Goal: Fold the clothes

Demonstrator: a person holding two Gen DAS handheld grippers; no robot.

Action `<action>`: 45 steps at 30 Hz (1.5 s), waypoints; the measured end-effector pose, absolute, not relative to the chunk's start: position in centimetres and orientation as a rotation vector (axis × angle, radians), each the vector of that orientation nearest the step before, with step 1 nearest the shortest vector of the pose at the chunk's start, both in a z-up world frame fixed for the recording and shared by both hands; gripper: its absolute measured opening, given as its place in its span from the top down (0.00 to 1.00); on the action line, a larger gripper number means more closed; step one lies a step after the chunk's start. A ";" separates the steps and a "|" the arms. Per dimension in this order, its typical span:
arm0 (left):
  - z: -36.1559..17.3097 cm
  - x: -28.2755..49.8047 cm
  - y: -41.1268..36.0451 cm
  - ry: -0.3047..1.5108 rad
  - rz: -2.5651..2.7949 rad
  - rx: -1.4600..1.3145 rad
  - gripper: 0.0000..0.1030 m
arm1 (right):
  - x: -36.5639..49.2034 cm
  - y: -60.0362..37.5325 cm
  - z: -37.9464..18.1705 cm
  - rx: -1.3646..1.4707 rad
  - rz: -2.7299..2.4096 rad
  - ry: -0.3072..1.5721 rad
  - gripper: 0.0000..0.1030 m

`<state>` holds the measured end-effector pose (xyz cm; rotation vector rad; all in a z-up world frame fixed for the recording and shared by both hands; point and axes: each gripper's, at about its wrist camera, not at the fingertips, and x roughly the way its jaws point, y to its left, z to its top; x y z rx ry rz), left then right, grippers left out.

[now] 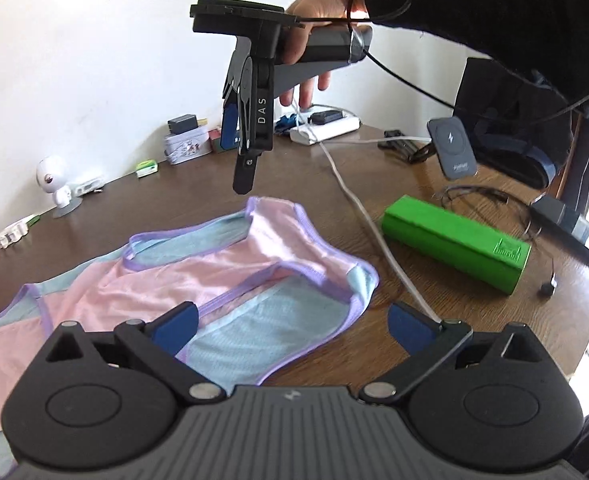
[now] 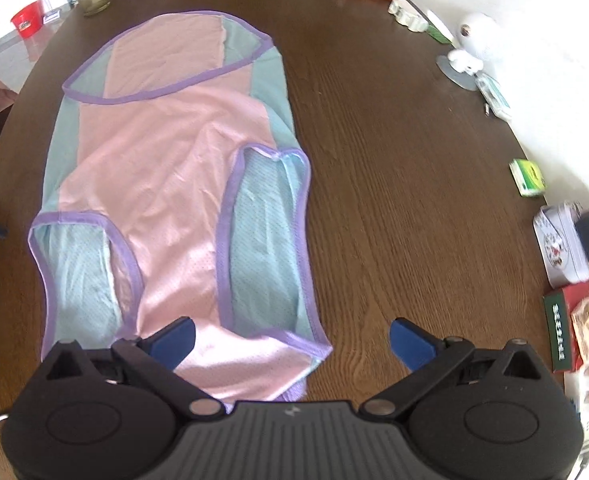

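Nearest the left camera, the left gripper stands spread wide over the pink and blue garment, which lies flat on the brown table. Beyond, the right gripper hangs above it, also spread, holding nothing.

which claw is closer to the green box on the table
Left. The left claw sits low beside the green box, with the garment's edge between its open fingers. The right claw hangs higher, over the garment's far end.
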<state>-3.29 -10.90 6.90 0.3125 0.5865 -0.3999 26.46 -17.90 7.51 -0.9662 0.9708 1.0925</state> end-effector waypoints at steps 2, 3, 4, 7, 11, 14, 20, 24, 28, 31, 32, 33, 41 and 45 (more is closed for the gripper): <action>6.6 -3.7 -9.1 0.590 -0.360 0.323 0.00 | 25.9 -17.2 9.9 -0.989 1.092 0.942 0.00; 6.5 -3.8 -8.1 0.595 -0.332 0.322 0.00 | 25.6 -16.6 10.2 -0.992 1.099 0.925 0.00; 6.3 -3.6 -7.0 0.607 -0.299 0.315 0.00 | 25.4 -15.9 10.3 -0.991 1.109 0.914 0.00; 6.3 -3.2 -3.4 0.643 -0.198 0.293 0.00 | 24.7 -13.4 10.2 -0.999 1.143 0.893 0.00; 6.2 -2.7 0.9 0.662 -0.097 0.258 0.00 | 24.0 -10.4 9.4 -1.033 1.146 0.867 0.00; 6.1 -2.3 3.3 0.680 -0.057 0.223 0.00 | 23.6 -9.3 8.8 -1.032 1.157 0.867 0.00; 5.3 -1.7 5.6 0.712 -0.035 0.214 0.00 | 23.1 -8.6 7.8 -1.046 1.142 0.882 0.00; 4.8 -2.0 7.5 0.721 -0.051 0.199 0.00 | 22.1 -9.2 8.0 -0.995 1.120 0.839 0.00; 4.3 -2.7 9.5 0.728 -0.091 0.227 0.00 | 17.9 -10.8 8.1 -0.954 1.024 0.753 0.00; 3.5 -2.6 11.1 0.774 -0.089 0.249 0.00 | 12.6 -12.9 7.6 -0.887 1.046 0.726 0.00; 3.4 -2.6 11.7 0.788 -0.086 0.245 0.00 | 10.6 -13.6 7.3 -0.858 1.058 0.725 0.00; 3.3 -2.6 12.2 0.797 -0.085 0.238 0.00 | 8.6 -14.4 6.9 -0.833 1.065 0.717 0.00; 3.8 -2.0 14.6 0.827 -0.184 0.189 0.00 | 0.8 -19.1 4.9 -0.506 0.960 0.669 0.00; 3.8 -1.5 14.5 0.840 -0.200 0.218 0.00 | 0.8 -19.6 5.6 -0.445 0.910 0.634 0.00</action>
